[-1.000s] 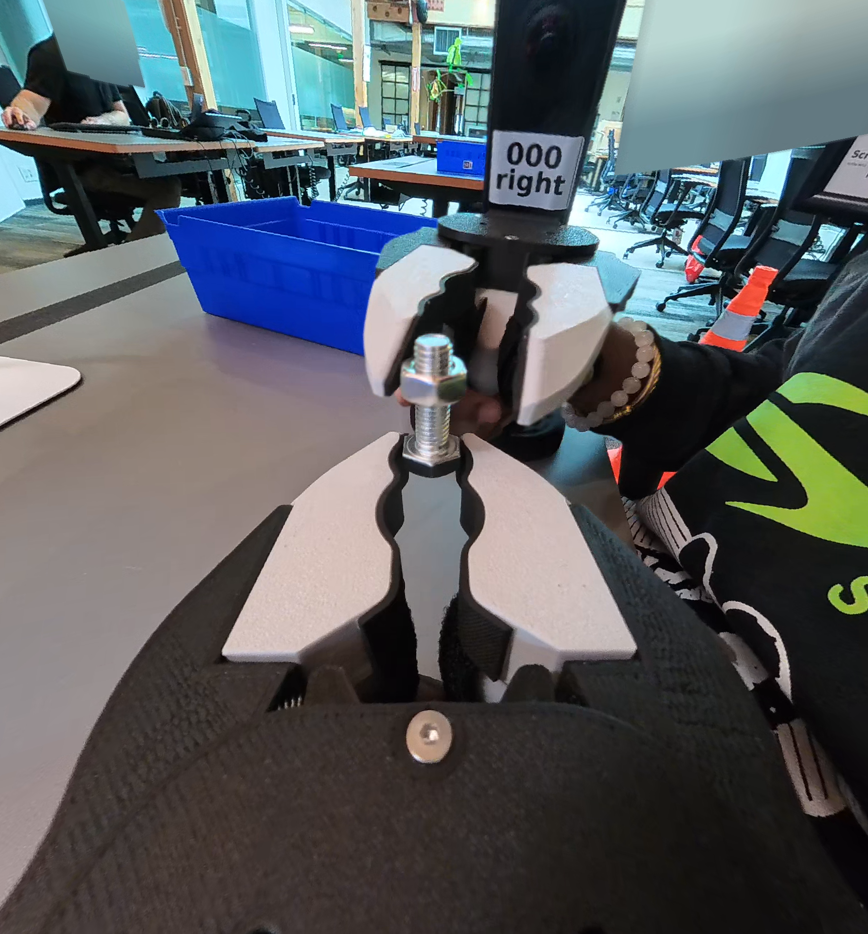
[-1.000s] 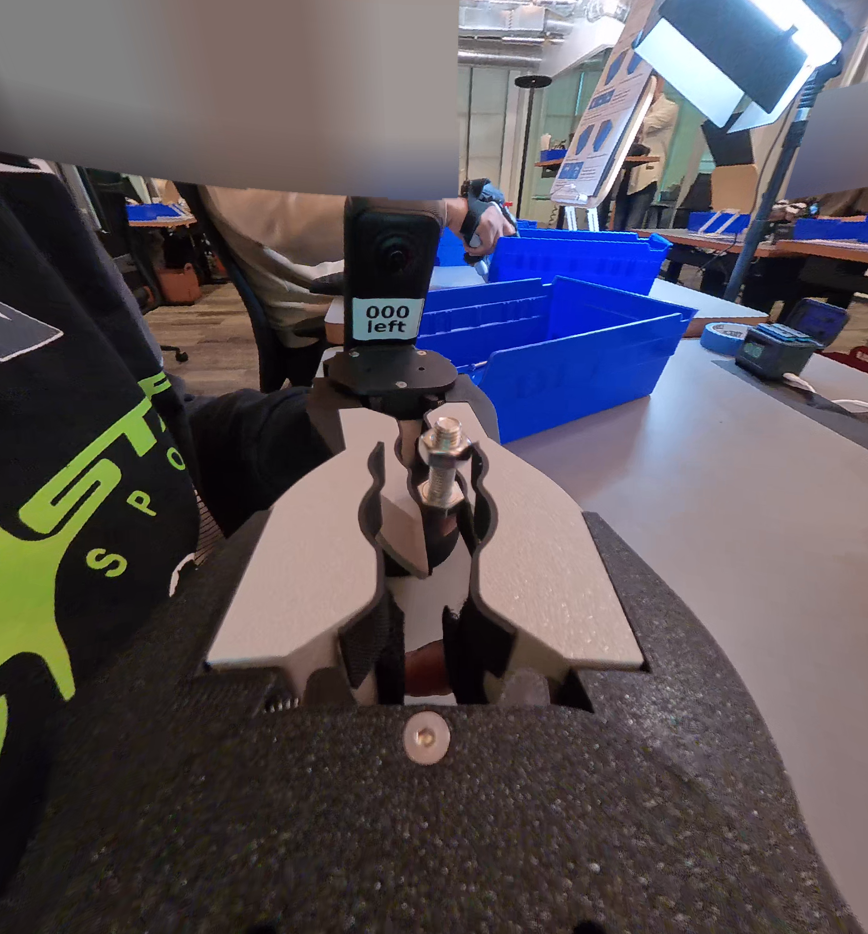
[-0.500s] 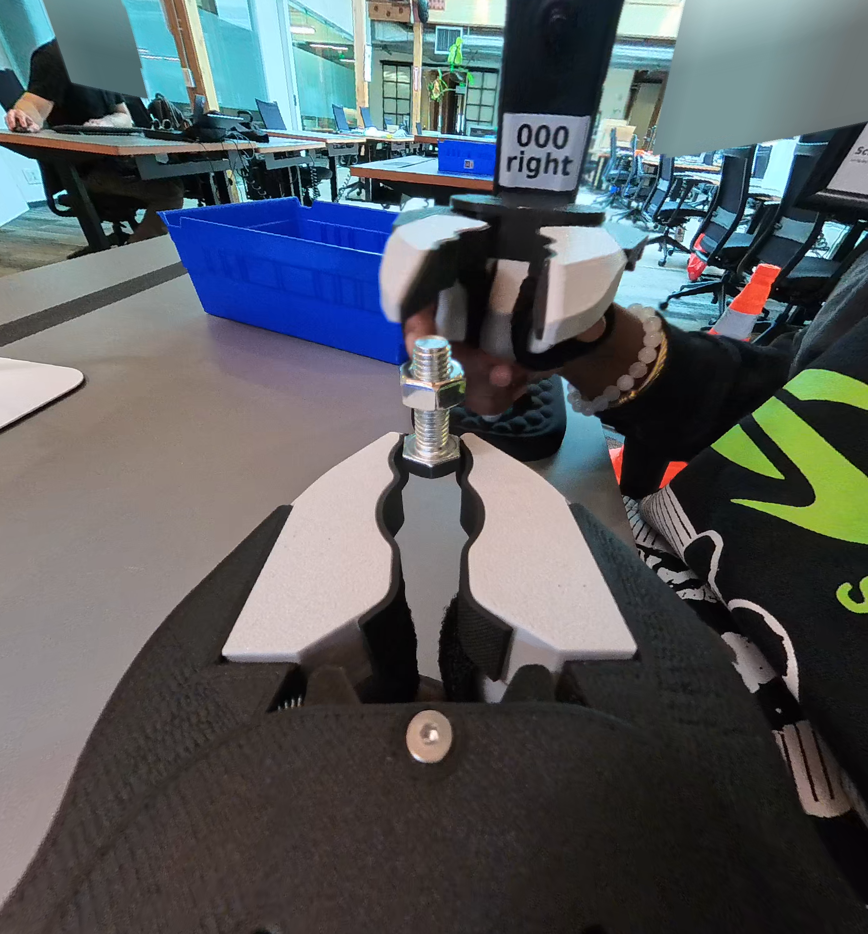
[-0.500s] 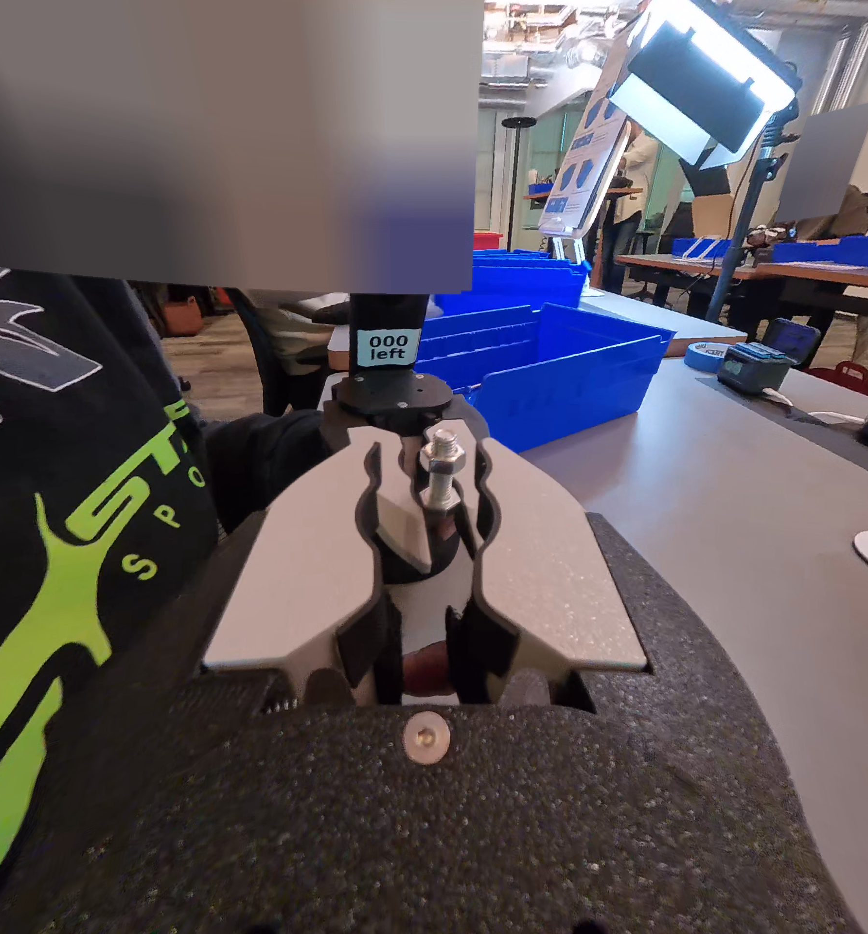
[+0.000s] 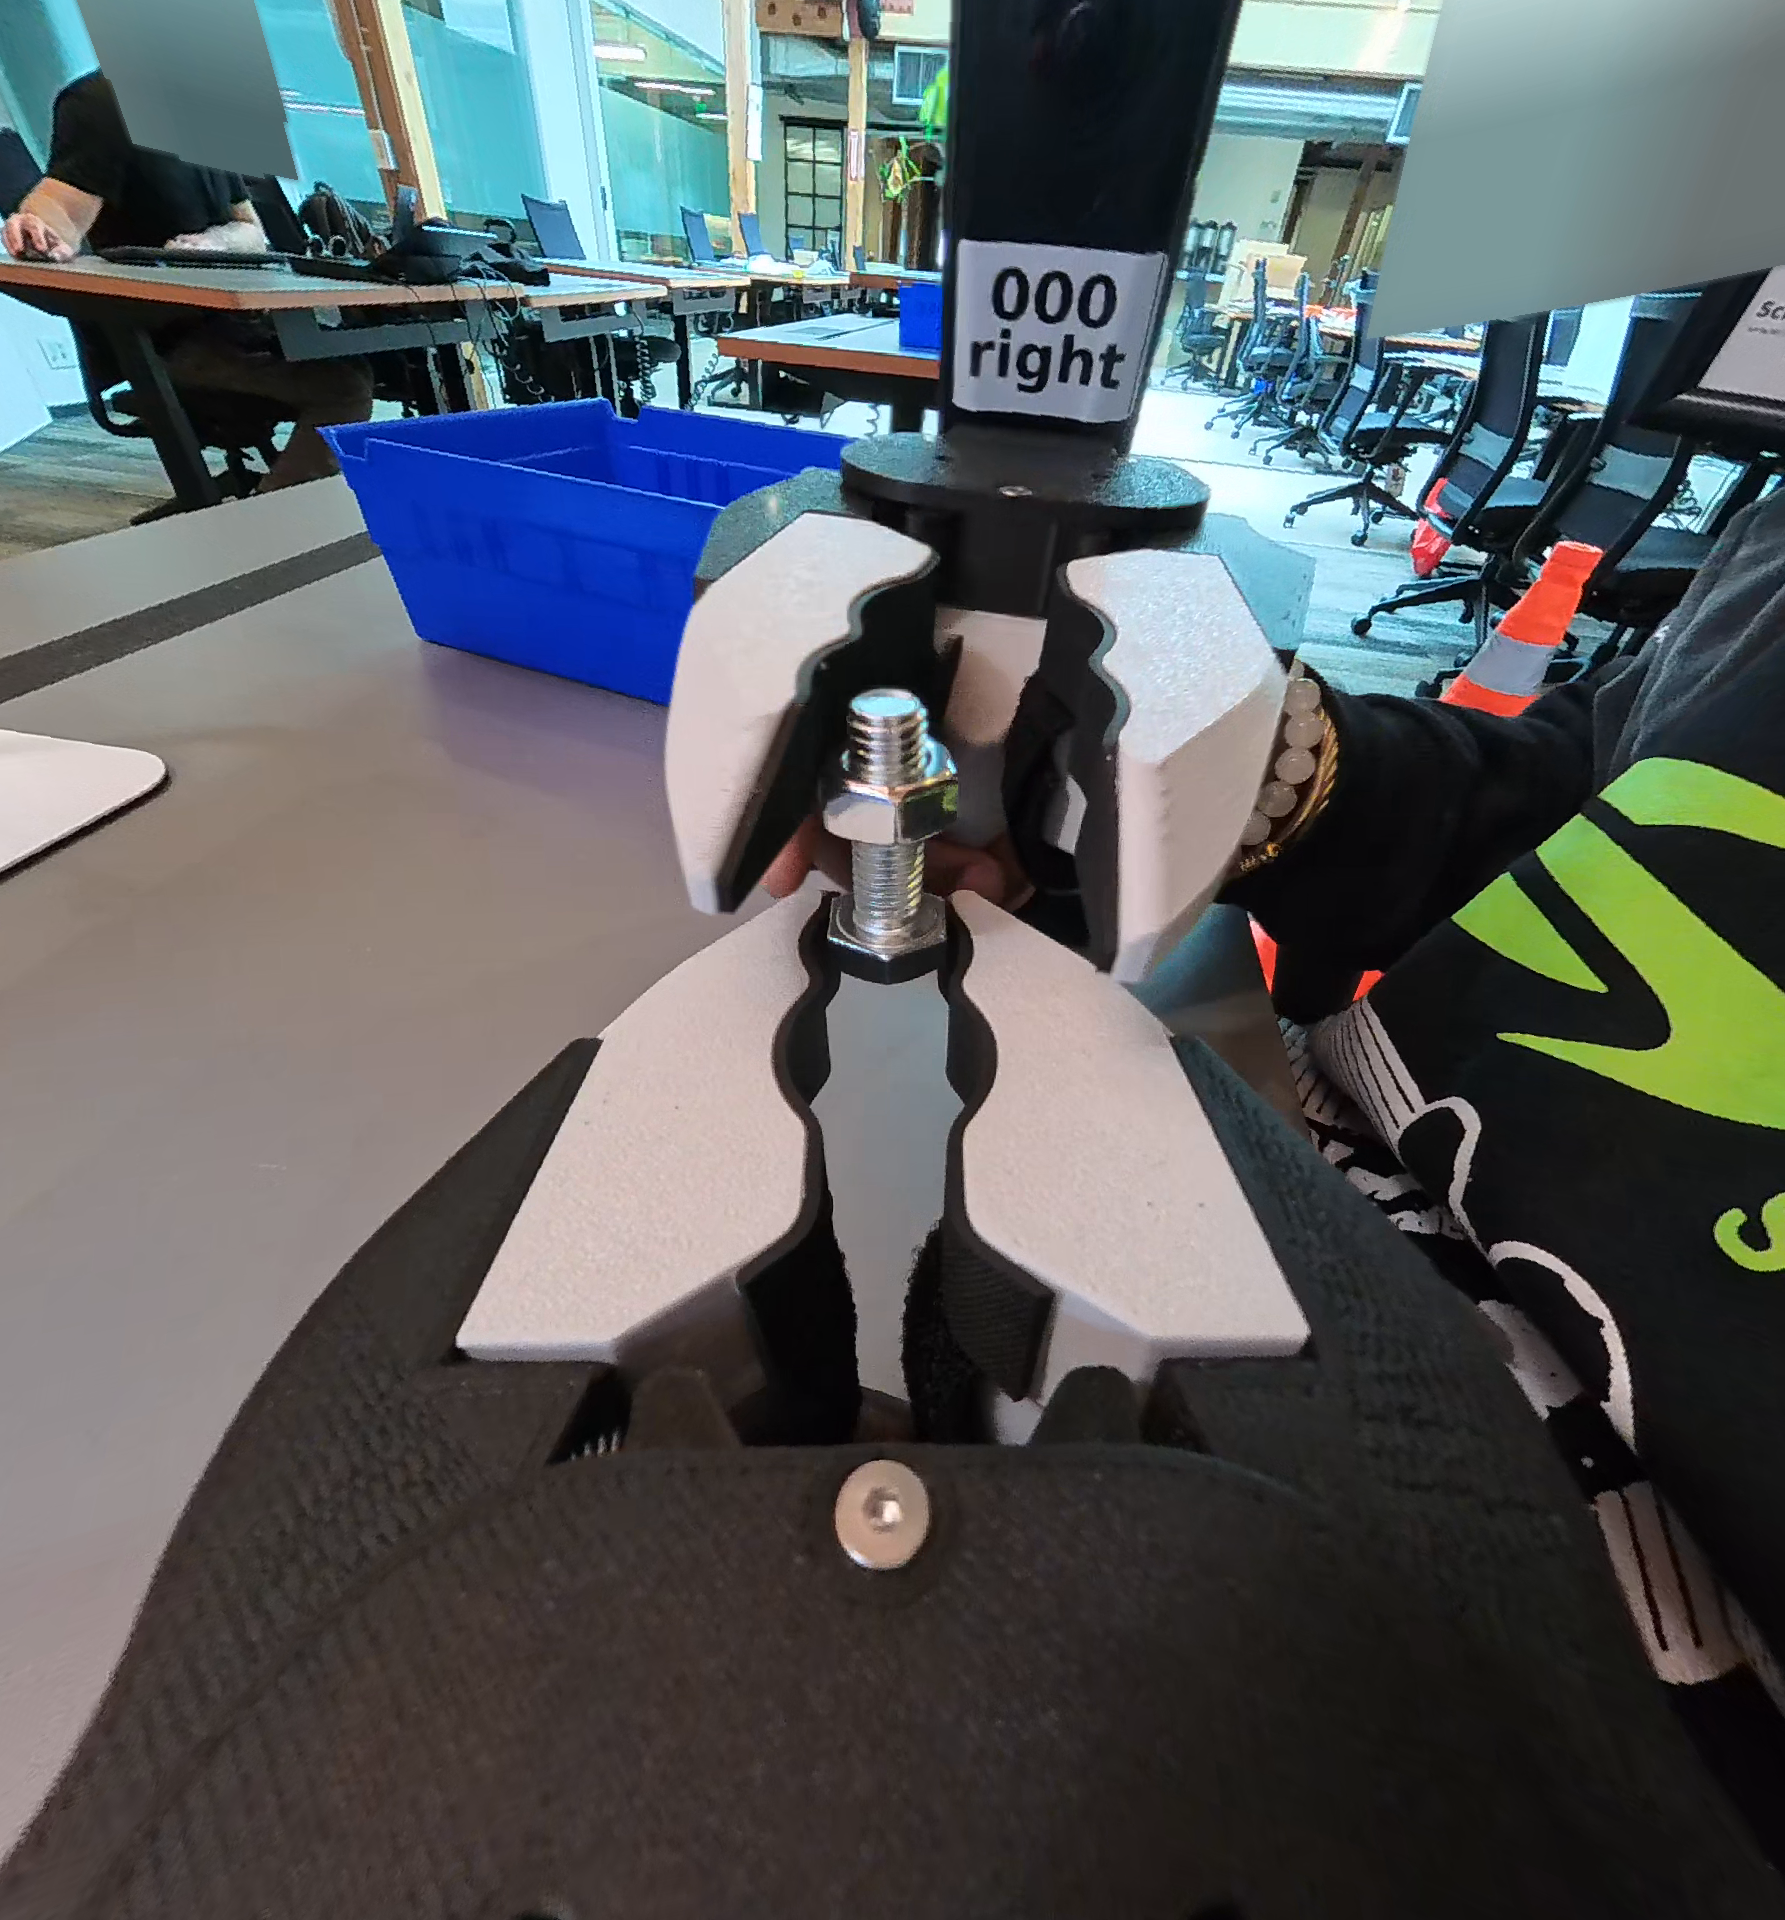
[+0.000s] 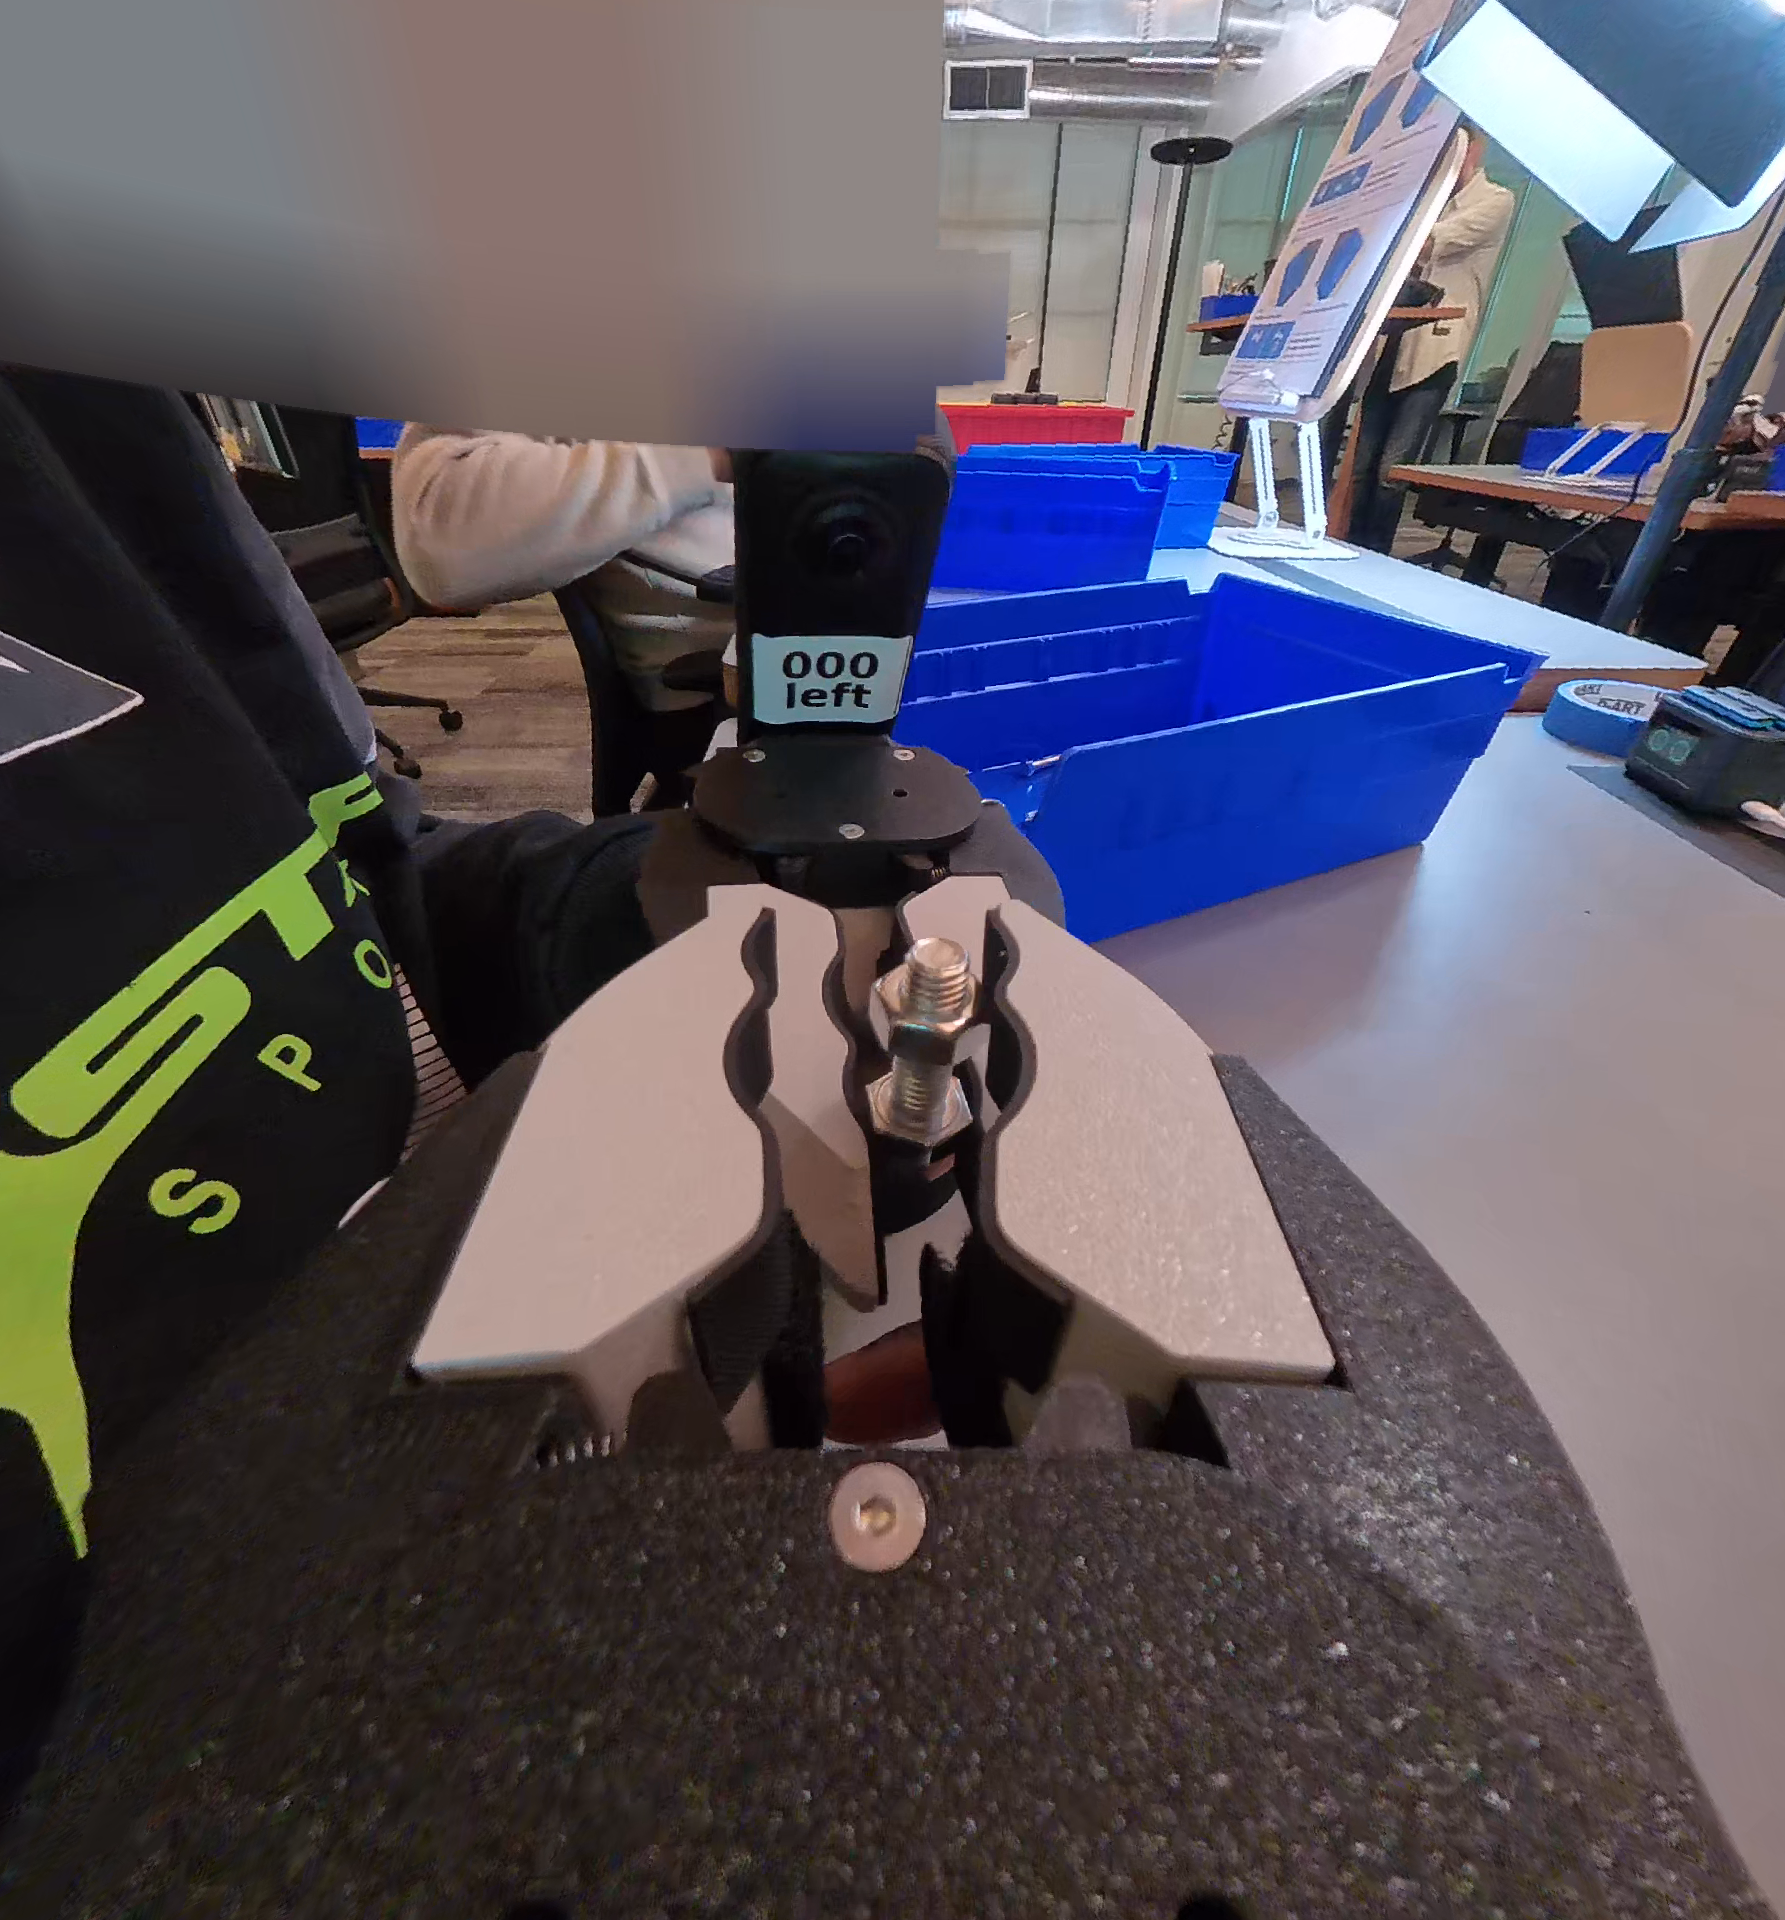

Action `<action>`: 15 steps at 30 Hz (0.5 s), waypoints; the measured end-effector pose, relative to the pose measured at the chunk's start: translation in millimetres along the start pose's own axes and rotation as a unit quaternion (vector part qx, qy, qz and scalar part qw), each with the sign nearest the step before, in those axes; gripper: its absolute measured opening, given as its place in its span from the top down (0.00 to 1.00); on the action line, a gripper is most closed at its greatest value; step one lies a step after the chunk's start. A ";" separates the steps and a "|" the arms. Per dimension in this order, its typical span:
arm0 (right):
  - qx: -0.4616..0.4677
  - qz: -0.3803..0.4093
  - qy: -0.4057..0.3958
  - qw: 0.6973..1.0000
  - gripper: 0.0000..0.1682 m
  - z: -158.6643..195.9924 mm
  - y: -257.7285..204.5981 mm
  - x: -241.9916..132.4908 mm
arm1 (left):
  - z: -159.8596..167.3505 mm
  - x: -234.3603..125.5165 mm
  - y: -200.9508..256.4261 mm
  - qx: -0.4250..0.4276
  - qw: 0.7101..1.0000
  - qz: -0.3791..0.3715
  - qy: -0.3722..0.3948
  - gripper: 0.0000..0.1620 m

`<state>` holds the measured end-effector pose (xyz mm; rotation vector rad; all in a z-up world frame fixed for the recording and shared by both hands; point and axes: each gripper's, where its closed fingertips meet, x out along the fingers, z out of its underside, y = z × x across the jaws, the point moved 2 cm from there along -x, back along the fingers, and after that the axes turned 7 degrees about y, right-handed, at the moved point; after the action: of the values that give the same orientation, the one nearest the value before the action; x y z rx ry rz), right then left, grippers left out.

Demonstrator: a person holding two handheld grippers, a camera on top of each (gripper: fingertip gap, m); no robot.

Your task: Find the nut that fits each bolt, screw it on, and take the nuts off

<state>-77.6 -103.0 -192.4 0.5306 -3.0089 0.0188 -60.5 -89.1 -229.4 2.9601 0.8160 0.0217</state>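
A silver bolt [image 5: 883,883] stands upright, and my left gripper [image 5: 886,930] is shut on its hex head. A silver nut [image 5: 888,805] sits on the thread a little below the bolt's top. My right gripper [image 5: 924,914] faces the left one from the far side. It is open, with one finger on each side of the nut. In the right wrist view the nut [image 6: 924,1023] lies close to the right-hand finger of my right gripper [image 6: 877,925], with a wide gap to the other finger. The left gripper [image 6: 909,1143] holds the bolt [image 6: 914,1075] from below.
A blue bin [image 5: 555,561] stands on the grey table [image 5: 296,987] behind the grippers; it also shows in the right wrist view [image 6: 1231,790]. A white pad [image 5: 15,800] lies far left. A blue tape roll [image 6: 1594,717] and black device [image 6: 1729,748] sit farther off. The person's torso [image 5: 1646,1039] is close by. Spacing between my two grippers at the tips: around 6 centimetres.
The right gripper lifted off above the bolt half a second ago and has come back down, open, around the nut. The left gripper and the bolt have stayed put.
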 end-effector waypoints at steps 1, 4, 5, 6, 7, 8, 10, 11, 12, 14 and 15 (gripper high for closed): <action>0.000 0.002 0.001 1.000 0.78 0.0 0.0 -1.3 | -0.3 -0.1 0.0 -0.001 1.000 0.000 0.001 0.89; 0.001 0.013 0.004 1.000 0.78 -0.4 0.7 -7.3 | -0.2 -0.2 0.4 0.000 1.000 0.000 0.000 0.89; 0.001 0.018 0.004 1.000 0.78 -0.3 0.7 -10.1 | -0.1 -0.2 0.5 0.000 1.000 0.000 0.000 0.89; 0.001 0.022 0.006 1.000 0.78 -0.5 0.5 -13.2 | -0.3 -0.3 0.1 -0.001 1.000 -0.001 0.000 0.89; 0.003 0.028 0.008 1.000 0.78 -0.9 0.4 -16.6 | -0.7 -0.6 -0.1 -0.003 1.000 -0.001 0.002 0.89; 0.004 0.033 0.010 0.999 0.78 -1.2 0.1 -20.4 | -1.0 -0.8 -0.1 -0.003 1.000 -0.001 0.003 0.89; 0.004 0.044 0.012 0.999 0.80 -1.7 -0.8 -28.5 | -1.1 -0.9 0.1 -0.003 1.000 -0.001 0.003 0.89; 0.003 0.046 0.014 0.999 0.82 -2.2 -2.0 -32.5 | -0.9 -0.8 0.0 -0.003 1.000 -0.002 0.002 0.89; 0.003 0.044 0.018 0.999 0.86 -3.3 -4.1 -36.1 | -1.1 -0.9 -0.2 -0.004 1.000 -0.003 0.003 0.89; 0.005 0.043 0.029 0.999 0.89 -6.8 -6.6 -41.8 | -1.5 -1.1 -0.4 -0.006 1.000 -0.003 0.004 0.89; 0.005 0.045 0.034 0.998 0.90 -8.3 -6.2 -43.8 | -1.5 -1.2 -0.2 -0.005 1.000 -0.003 0.004 0.89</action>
<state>-33.7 -93.7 -188.0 0.3856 -2.9661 0.0565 -61.7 -89.4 -227.9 2.9490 0.8232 0.0363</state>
